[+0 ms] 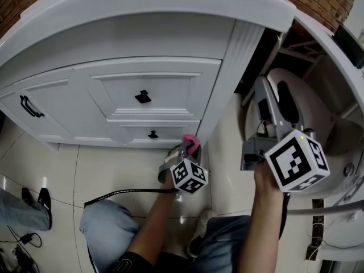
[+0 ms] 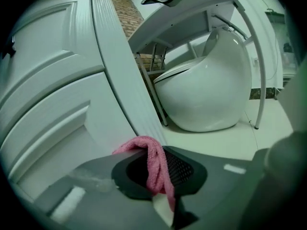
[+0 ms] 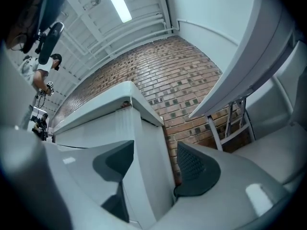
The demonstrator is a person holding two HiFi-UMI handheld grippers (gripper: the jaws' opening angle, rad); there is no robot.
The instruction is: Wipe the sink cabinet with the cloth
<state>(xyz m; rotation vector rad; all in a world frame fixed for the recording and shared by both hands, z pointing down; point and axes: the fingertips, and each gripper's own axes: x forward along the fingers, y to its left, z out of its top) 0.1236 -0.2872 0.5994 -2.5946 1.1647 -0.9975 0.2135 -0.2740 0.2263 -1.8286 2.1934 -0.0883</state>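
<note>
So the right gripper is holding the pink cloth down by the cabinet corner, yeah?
No, it's the left gripper that holds the pink cloth by the cabinet corner; the left gripper view shows it. The right gripper is open, empty.

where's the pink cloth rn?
Head view, centre: the pink cloth is clamped in the left tool, low down at the foot of the sink cabinet right corner post, just right of the lower drawer.
</note>
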